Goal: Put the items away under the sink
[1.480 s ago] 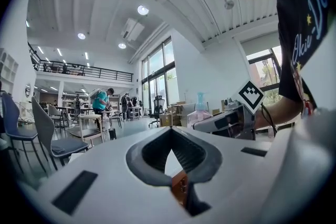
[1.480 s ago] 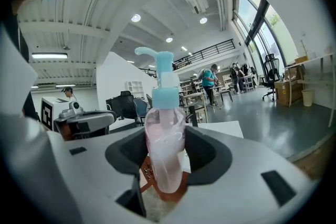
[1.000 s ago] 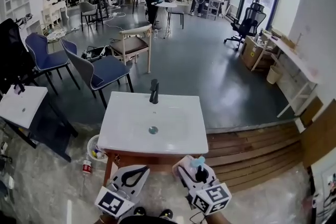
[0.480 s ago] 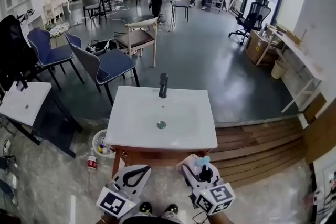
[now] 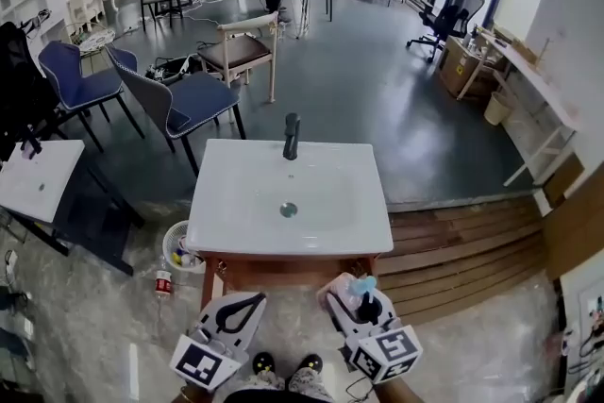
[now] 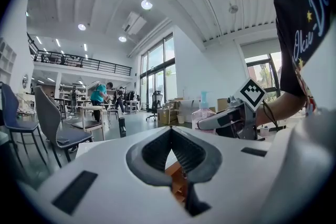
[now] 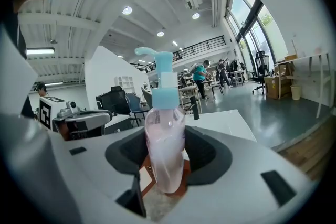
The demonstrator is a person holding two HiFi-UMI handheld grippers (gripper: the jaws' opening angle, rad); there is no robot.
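Note:
A white sink basin (image 5: 236,220) with a black faucet (image 5: 292,137) stands on a wooden cabinet (image 5: 283,271) just ahead of me. My right gripper (image 5: 351,296) is held low in front of the cabinet, shut on a clear pink pump bottle (image 7: 165,152) with a light blue pump head (image 5: 360,286); the bottle stands upright between the jaws. To its left, my left gripper (image 5: 251,302) hovers at the same height with its jaws shut and nothing in them. The left gripper view shows the bottle (image 6: 201,112) in the right gripper (image 6: 210,119), beside the left gripper (image 6: 170,130).
A white basket (image 5: 178,252) with small items and a red-labelled bottle (image 5: 162,283) sit on the floor left of the cabinet. Blue chairs (image 5: 184,104) stand beyond the sink, a white table (image 5: 38,182) at left, wooden steps (image 5: 462,250) at right. People stand far back.
The view has shifted a little, so the sink sits slightly lower and more to the right in the frame. Both grippers keep their places, the bottle still held.

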